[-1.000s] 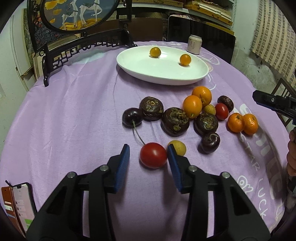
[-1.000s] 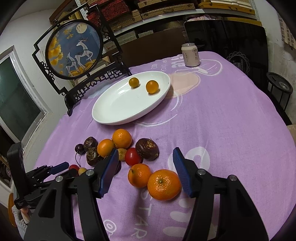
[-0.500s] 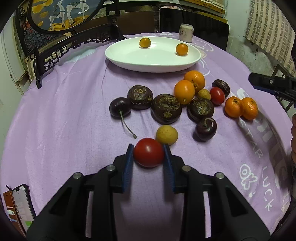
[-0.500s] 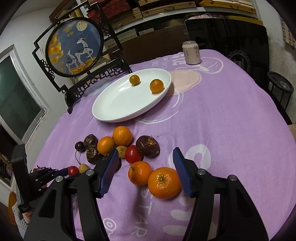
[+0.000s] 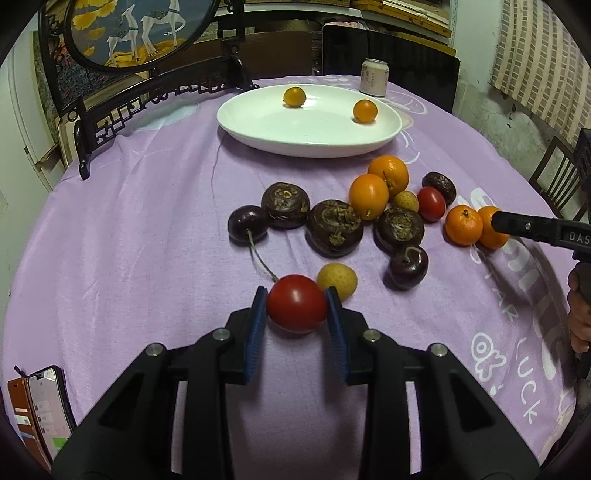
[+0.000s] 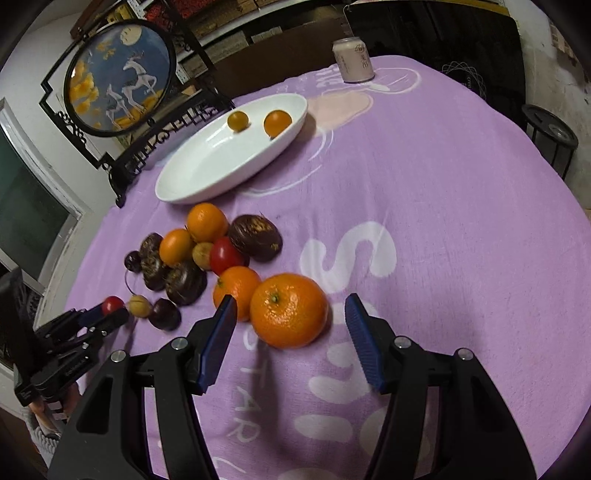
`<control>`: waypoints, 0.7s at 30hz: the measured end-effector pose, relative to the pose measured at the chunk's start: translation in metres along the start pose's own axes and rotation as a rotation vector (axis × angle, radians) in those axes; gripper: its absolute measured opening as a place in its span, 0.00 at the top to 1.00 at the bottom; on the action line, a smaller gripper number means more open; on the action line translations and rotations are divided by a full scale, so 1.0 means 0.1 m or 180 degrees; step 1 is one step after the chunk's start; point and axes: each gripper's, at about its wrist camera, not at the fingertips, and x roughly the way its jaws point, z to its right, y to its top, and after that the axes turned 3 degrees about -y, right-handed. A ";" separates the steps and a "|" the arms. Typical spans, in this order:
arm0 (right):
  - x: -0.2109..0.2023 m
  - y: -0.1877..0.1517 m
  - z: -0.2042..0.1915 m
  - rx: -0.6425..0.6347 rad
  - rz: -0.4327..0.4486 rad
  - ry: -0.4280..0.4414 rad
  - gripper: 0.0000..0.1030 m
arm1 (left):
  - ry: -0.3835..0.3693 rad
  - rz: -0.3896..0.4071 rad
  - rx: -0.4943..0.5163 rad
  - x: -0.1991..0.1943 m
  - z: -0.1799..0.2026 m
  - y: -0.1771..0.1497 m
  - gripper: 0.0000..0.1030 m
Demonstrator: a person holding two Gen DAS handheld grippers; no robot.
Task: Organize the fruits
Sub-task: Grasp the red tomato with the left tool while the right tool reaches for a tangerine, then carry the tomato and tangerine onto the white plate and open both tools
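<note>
My left gripper is shut on a red cherry tomato, close over the purple cloth; it also shows in the right wrist view. My right gripper is open, its blue pads either side of a large mandarin on the cloth, not touching it. A white oval plate at the back holds two small orange fruits. Loose fruit lies between: oranges, dark water chestnuts, cherries, a second tomato, a yellow fruit.
A drink can stands behind the plate. A framed deer screen on a black stand is at the back left. A phone in a wallet case lies at the left table edge. A wooden chair is at the right.
My left gripper closed on the red tomato and holds it, drawn slightly away from the yellow fruit. My right gripper moved forward around the large mandarin, still open.
</note>
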 end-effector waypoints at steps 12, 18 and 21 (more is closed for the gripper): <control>0.08 -0.08 -0.08 -0.0250 -0.0002 -0.0131 0.57 | 0.0017 -0.0134 0.0039 0.11 0.00 -0.01 0.69; -0.07 -0.03 -0.03 -0.0148 0.0215 -0.0051 0.57 | -0.0007 -0.0003 -0.0028 0.01 -0.02 0.02 0.69; -0.12 0.06 0.01 -0.0027 0.0255 0.0073 0.57 | -0.0074 0.0088 -0.0118 -0.07 -0.07 0.17 0.69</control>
